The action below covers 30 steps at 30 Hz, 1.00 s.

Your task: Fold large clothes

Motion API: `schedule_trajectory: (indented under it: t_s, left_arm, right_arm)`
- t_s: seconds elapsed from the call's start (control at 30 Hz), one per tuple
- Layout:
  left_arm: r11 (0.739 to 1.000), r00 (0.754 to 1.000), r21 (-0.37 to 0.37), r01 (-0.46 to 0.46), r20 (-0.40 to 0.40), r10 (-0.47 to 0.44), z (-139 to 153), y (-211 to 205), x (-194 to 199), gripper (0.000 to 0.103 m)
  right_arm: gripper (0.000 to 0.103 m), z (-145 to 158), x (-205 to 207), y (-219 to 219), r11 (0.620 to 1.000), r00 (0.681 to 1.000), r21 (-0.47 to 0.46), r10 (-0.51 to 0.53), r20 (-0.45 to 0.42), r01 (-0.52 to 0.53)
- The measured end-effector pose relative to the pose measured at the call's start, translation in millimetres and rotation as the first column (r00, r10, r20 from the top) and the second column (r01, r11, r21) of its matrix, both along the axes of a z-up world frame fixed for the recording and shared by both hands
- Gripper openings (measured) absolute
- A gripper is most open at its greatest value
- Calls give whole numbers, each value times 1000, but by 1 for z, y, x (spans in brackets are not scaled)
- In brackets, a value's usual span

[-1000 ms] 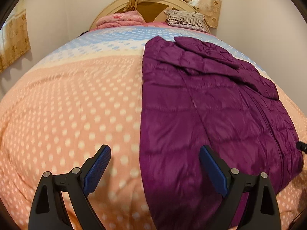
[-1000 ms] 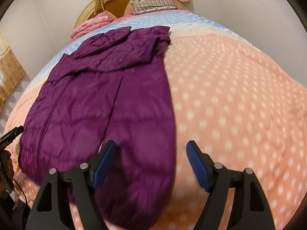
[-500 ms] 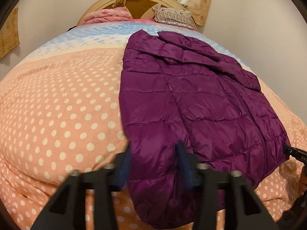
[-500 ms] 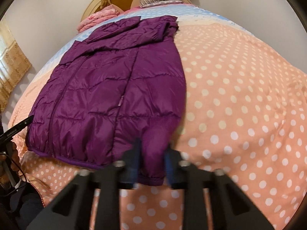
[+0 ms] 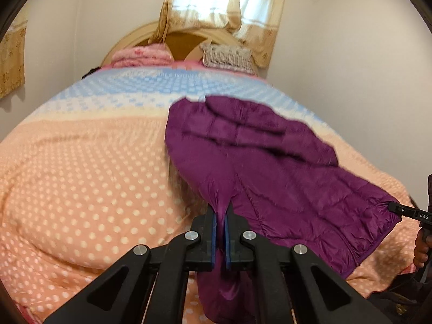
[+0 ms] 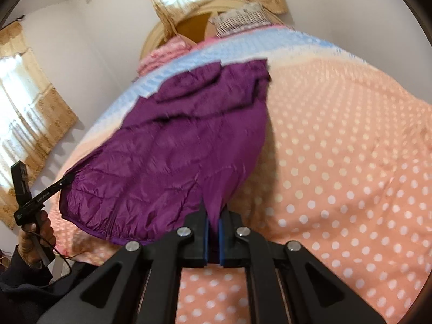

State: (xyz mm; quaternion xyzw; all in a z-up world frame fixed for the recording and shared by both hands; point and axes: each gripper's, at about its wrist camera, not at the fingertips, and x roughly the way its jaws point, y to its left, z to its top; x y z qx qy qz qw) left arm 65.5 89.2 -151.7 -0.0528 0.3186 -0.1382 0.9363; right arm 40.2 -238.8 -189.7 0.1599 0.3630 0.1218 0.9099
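Purple puffer jacket (image 5: 270,162) is lying on the polka-dot peach bedspread (image 5: 81,175), collar end up toward the headboard (image 5: 151,37), sleeves already tucked across the top. Left gripper (image 5: 220,232) has its blue pads pinched tight on one bottom corner of the hem, right gripper (image 6: 212,232) is clamped the same way on the other corner, and the hem is lifted off the bed between them. So I'd say this is the start of the bottom-to-top fold. Next move probably needs both corners carried up and forward together, kept level and a bit taut, then laid near the shoulders so the slippery quilted fabric doesn't bunch or slide
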Motion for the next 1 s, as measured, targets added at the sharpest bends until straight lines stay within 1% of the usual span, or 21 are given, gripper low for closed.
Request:
schedule_trajectory:
  t_s: [0.07, 0.13, 0.2, 0.27, 0.33, 0.4, 0.43, 0.5, 0.57, 0.6, 0.67, 0.7, 0.73, 0.77, 0.8, 0.9, 0.97, 1.0]
  left_arm:
    - [1000, 1000, -11, 3, 23, -3, 14, 6, -12, 3]
    - [999, 999, -40, 19, 38, -17, 31, 10, -25, 3]
    - [999, 997, -45, 28, 76, -25, 50, 12, -40, 3]
    - [998, 993, -58, 37, 110, -31, 69, 14, -55, 3]
    - [997, 988, -65, 47, 152, -36, 84, 17, -66, 3]
    - [997, 984, -61, 47, 175, -36, 90, 19, -65, 3]
    - [997, 983, -60, 46, 179, -35, 89, 21, -58, 3]
    - [998, 986, -51, 37, 167, -28, 80, 23, -28, 3]
    - [999, 990, -45, 22, 137, -15, 66, 24, 7, 3]
    - [998, 994, -55, 18, 112, -11, 58, 25, 30, 3]
    - [998, 997, -65, 4, 74, 1, 41, 26, 72, 3]
    - [998, 998, -68, 3, 58, 1, 34, 25, 91, 3]
    - [997, 999, -70, 15, 35, -13, 26, 24, 116, 4]
    - [998, 1000, -65, -1, 17, 2, 20, 24, 129, 7]
    - [997, 1000, -67, -25, -16, 24, 13, 25, 148, 7]
    - [995, 997, -87, -38, -67, 32, 3, 25, 178, 10]
    - [987, 997, -152, -54, -59, 46, 4, 33, 189, 13]
    - [983, 997, -172, -67, -49, 60, 7, 35, 191, 14]
  right_arm:
    - [7, 14, -11, 1, 1000, 999, 2, 8, 35, -8]
    - [7, 28, -22, -1, 1000, 998, 16, 8, 63, -9]
    - [7, 44, -30, -2, 999, 995, 33, 12, 99, -16]
    - [7, 63, -38, -4, 999, 990, 35, 13, 140, -18]
    - [7, 88, -47, -2, 999, 978, 34, 18, 207, -26]
    - [7, 111, -49, -3, 999, 961, 28, 21, 276, -30]
    - [7, 117, -46, -3, 999, 955, 29, 22, 296, -33]
    - [6, 122, -22, -7, 999, 947, 20, 17, 322, -25]
    - [7, 114, 17, -15, 999, 951, 39, 1, 310, -14]
    - [6, 107, 42, -19, 998, 956, 56, -10, 292, -7]
    - [6, 93, 83, -24, 999, 961, 29, -41, 274, 34]
    - [6, 86, 98, -27, 998, 965, 45, -52, 256, 42]
    - [6, 75, 128, -31, 996, 973, 74, -66, 221, 51]
    - [6, 69, 140, -33, 996, 974, 66, -79, 211, 67]
    - [6, 60, 163, -35, 994, 976, 62, -95, 195, 85]
    - [6, 39, 208, -42, 991, 983, 71, -124, 137, 115]
    - [6, 28, 225, -44, 989, 984, 61, -138, 115, 132]
    - [6, 20, 237, -45, 988, 984, 55, -150, 99, 145]
